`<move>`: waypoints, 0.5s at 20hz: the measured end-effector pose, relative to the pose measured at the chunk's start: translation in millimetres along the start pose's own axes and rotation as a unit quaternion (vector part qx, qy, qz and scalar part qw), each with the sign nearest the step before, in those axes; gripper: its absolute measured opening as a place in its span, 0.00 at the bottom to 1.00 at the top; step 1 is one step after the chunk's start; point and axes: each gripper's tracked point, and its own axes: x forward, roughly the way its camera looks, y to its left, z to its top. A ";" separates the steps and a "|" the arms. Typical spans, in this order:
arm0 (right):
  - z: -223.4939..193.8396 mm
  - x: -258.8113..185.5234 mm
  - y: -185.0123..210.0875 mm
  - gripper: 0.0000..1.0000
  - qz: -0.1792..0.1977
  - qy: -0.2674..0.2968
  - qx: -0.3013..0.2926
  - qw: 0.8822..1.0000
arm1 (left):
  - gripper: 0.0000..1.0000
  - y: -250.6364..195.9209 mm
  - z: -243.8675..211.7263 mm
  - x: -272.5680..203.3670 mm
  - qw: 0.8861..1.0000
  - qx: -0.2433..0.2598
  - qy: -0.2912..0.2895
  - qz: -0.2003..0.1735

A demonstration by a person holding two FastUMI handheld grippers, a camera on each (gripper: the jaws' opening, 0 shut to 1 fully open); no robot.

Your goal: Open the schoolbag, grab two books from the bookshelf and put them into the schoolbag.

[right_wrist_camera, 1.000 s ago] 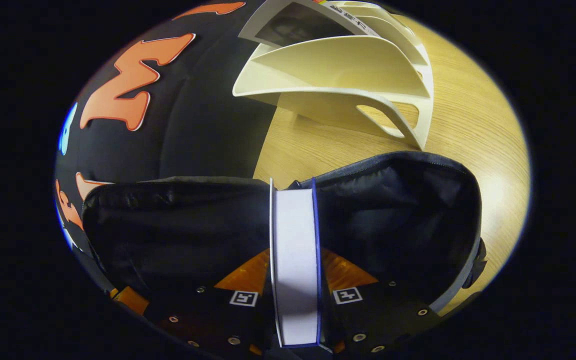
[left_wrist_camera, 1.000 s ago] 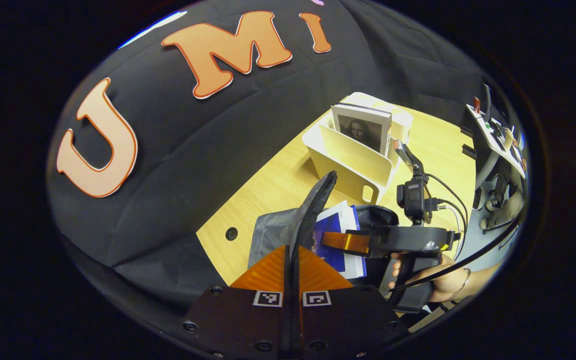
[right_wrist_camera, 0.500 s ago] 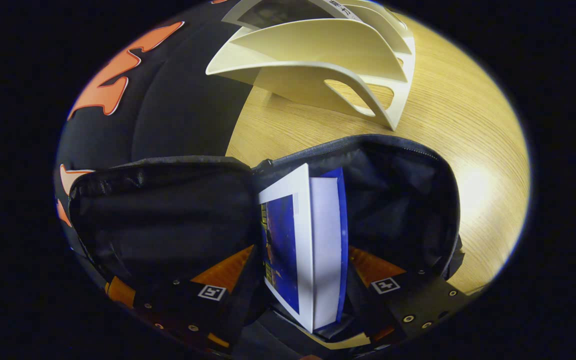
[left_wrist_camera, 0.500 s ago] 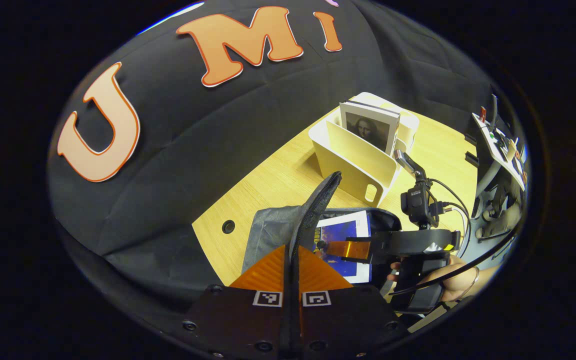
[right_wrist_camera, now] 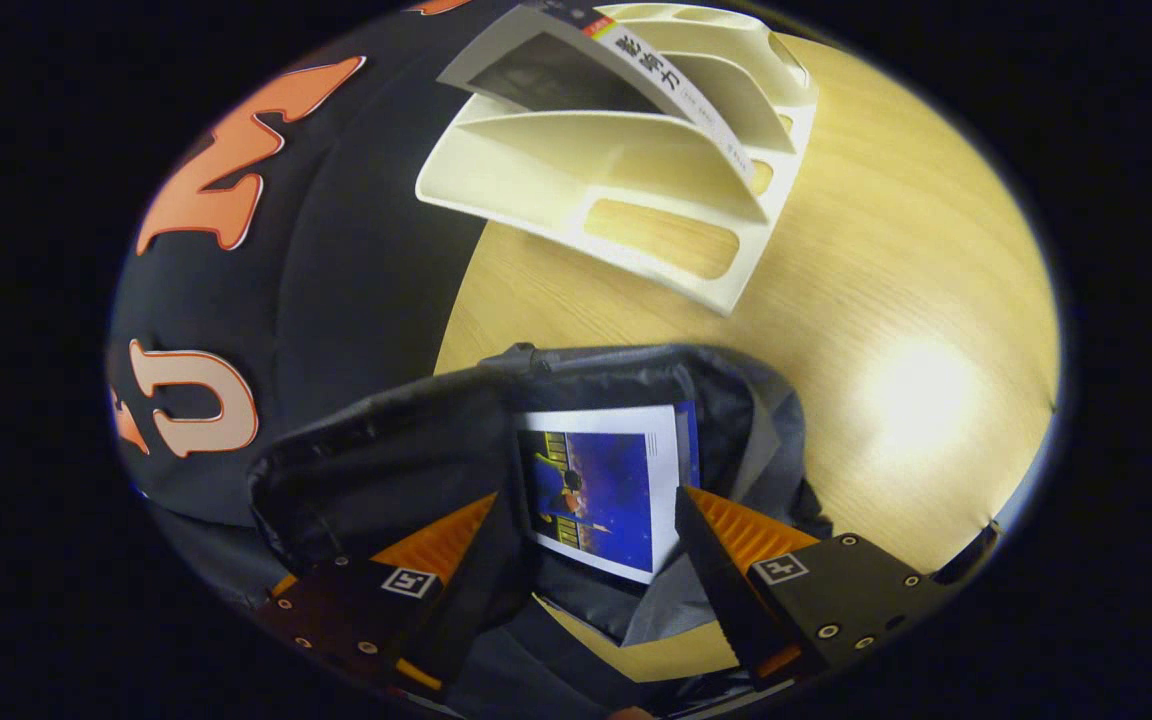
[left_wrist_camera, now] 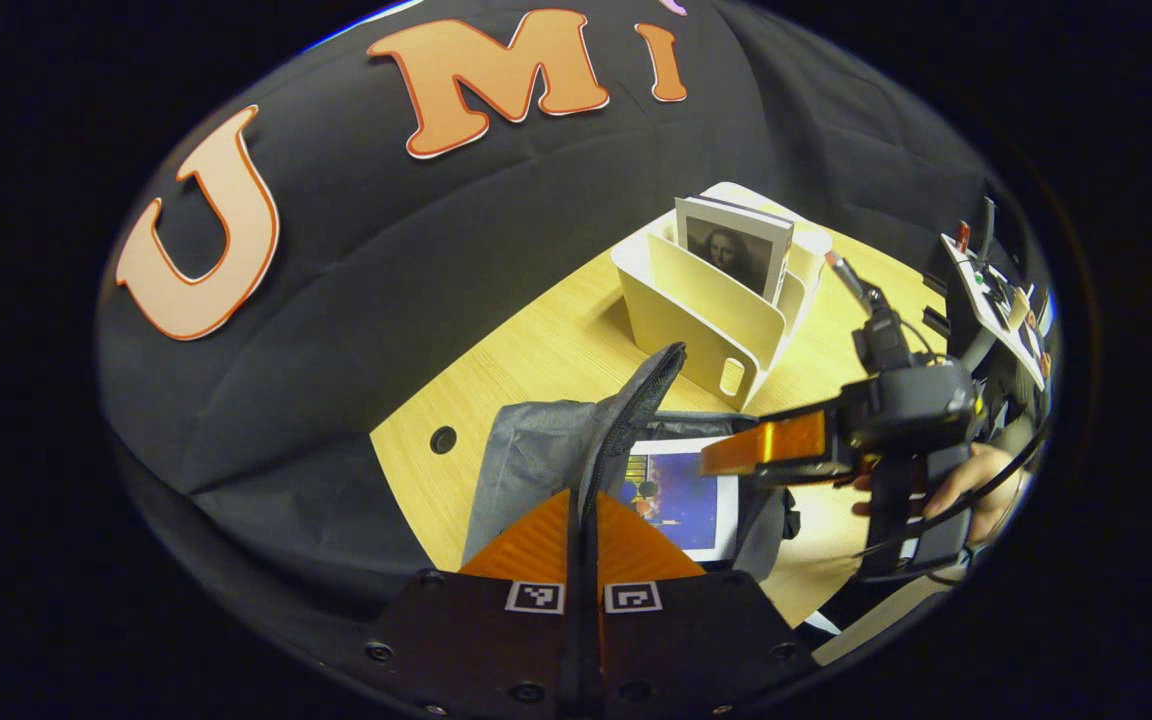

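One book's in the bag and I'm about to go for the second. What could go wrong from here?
1. The left hand-held gripper is pinching the schoolbag flap upright. If it slips, the flap may fall over the blue book and close the opening.
2. The second book stands in a narrow bookshelf slot, so pulling it may drag or tip the light shelf.
3. The right hand-held gripper, open, sits low over the bag rim and may snag fabric when lifting.
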 end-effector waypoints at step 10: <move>86.5 -82.9 -61.2 0.98 -0.090 -0.066 -0.104 0.988 | 0.01 -25.5 -17.0 3.3 1.000 -0.025 -0.014 -0.010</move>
